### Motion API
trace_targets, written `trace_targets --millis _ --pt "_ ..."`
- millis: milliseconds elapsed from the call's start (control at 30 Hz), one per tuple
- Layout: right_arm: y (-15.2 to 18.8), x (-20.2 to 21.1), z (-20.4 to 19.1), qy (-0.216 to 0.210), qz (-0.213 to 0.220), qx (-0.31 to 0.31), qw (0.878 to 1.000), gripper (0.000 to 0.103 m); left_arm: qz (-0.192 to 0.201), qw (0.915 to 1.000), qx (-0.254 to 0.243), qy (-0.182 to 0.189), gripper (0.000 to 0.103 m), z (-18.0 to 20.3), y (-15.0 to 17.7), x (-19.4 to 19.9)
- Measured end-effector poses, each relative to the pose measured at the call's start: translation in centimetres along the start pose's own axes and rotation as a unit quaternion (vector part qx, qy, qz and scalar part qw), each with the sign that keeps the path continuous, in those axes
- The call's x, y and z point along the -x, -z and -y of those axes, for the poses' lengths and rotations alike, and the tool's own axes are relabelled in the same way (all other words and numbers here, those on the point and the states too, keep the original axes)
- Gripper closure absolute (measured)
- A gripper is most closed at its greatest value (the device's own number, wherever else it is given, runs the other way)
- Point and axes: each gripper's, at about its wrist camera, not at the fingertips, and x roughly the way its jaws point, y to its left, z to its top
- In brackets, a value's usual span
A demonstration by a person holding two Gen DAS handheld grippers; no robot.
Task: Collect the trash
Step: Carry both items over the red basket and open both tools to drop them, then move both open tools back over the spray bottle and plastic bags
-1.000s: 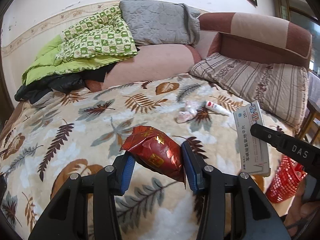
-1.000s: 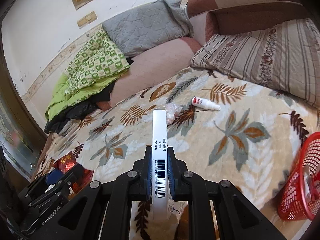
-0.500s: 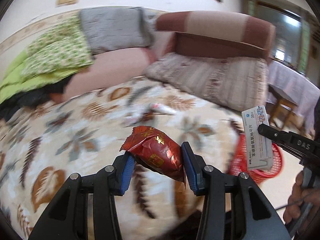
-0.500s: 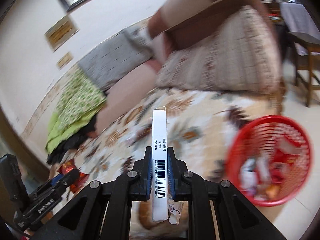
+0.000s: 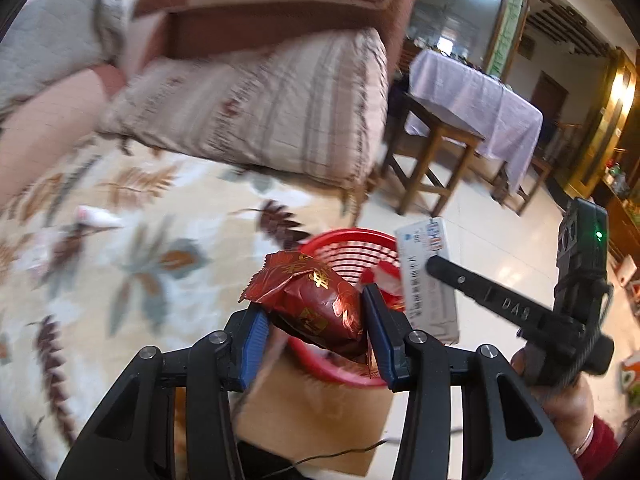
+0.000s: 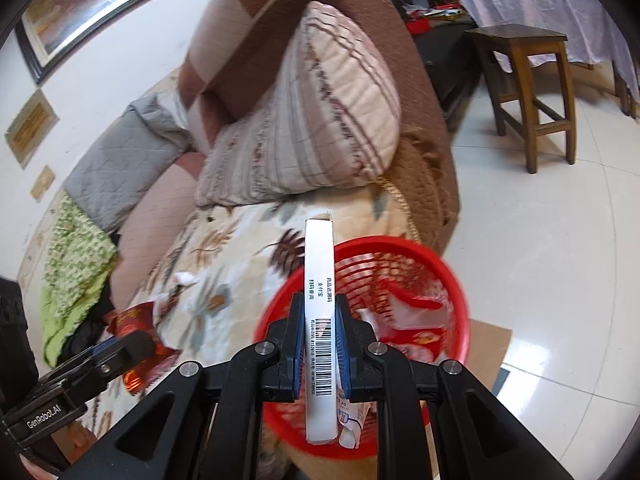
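My left gripper clamps a crinkly red foil snack packet, right gripper pinches a flat white cardboard medicine box, both over the round red plastic mesh basket.

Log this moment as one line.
left claw: shut on red wrapper | right claw: shut on white box | both above red basket

Two pieces of trash held over a red mesh basket

Red foil snack wrapper, crinkled, gold print, pinched between blue pads of the left hand-held gripper, above the basket's near rim; flat white medicine box, barcode on its narrow edge, upright and clamped edge-on in the right hand-held gripper, over the basket's near side; basket on the floor just beside the bed, already holding white and red scraps.
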Motion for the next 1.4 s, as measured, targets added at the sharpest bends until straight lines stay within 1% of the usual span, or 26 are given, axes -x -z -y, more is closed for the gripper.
trace_targets --millis 33,67,100,133,167,233,300,433,533,633,733,833,967,1067,1133,1167,1233,1300,1400 --pt "-0.5 -0.3 0.4 0.007 -0.001 -0.005 1.0 0.081 -0.008 0.9999 -0.002 0.011 0.058 0.5 -0.5 -1.2" --pt "-0.7 -0.4 0.7 0.008 -0.001 -0.008 1.0 0.075 -0.02 0.9996 -0.009 0.018 0.055 1.2 -0.9 -2.4" --pt "-0.9 -0.4 1.1 0.009 0.002 -0.01 1.0 0.059 -0.028 0.9994 -0.014 0.016 0.05 1.6 -1.1 -3.1" --pt "-1.1 -0.2 1.3 0.018 0.01 -0.01 1.0 0.047 -0.035 0.9992 -0.017 0.013 0.039 1.9 -1.2 -3.6" --pt "-1.1 0.1 1.5 0.022 0.013 -0.007 1.0 0.047 -0.032 0.9993 -0.015 0.011 0.037 1.8 -1.2 -3.7" --pt "-1.2 0.3 1.2 0.029 0.014 0.008 0.999 0.047 -0.025 0.9996 -0.015 0.008 0.036 1.4 -1.0 -3.4" --pt "-1.0 0.1 0.6 0.027 0.012 0.02 0.999 0.047 -0.018 0.9998 -0.007 -0.002 0.037 0.1 -0.5 -2.4" --pt "0.3 -0.9 -2.8 -0.002 -0.011 0.07 0.998 0.047 -0.007 0.9994 0.023 -0.026 0.036 -3.5 0.4 -0.1" --pt "1.6 -2.6 -6.5 -0.045 -0.041 0.117 0.991 0.047 -0.003 0.9977 0.048 -0.049 0.036 -7.5 1.5 1.7" --pt "2.9 -4.9 -10.9 -0.083 -0.074 0.168 0.979 0.047 0.001 0.9931 0.077 -0.088 0.036 -12.7 2.8 3.6" --pt "3.8 -7.6 -14.4 -0.106 -0.105 0.199 0.969 0.047 0.009 0.9868 0.11 -0.119 0.036 -17.2 3.8 5.3" --pt "4.0 -10.7 -17.6 -0.111 -0.128 0.227 0.959 0.047 0.022 0.9756 0.138 -0.17 0.036 -22.1 4.7 6.9" --pt "3.4 -15.6 -22.0 -0.112 -0.154 0.277 0.942 0.047 0.026 0.9687 0.172 -0.177 0.036 -27.5 4.7 7.4" --pt "2.9 -19.9 -25.7 -0.112 -0.163 0.308 0.931 0.047 0.018 0.9683 0.171 -0.181 0.036 -30.3 4.1 6.9" --pt "2.7 -22.5 -27.4 -0.109 -0.173 0.324 0.924 0.047 0.015 0.97 0.168 -0.176 0.036 -32.1 3.6 6.4" --pt "2.5 -23.8 -28.4 -0.102 -0.171 0.334 0.921 0.047 0.009 0.9709 0.164 -0.174 0.036 -32.9 3.3 5.9" --pt "2.3 -26.7 -30.2 -0.097 -0.176 0.358 0.912 0.047 0.002 0.972 0.154 -0.178 0.036 -34.3 2.6 5.0" --pt "2.1 -28.6 -31.3 -0.095 -0.179 0.373 0.905 0.047 -0.01 0.9733 0.141 -0.181 0.036 -35.5 1.7 3.8" --pt "2.0 -32.1 -32.9 -0.086 -0.189 0.398 0.894 0.047 -0.028 0.9769 0.12 -0.174 0.036 -36.9 0.6 1.7"
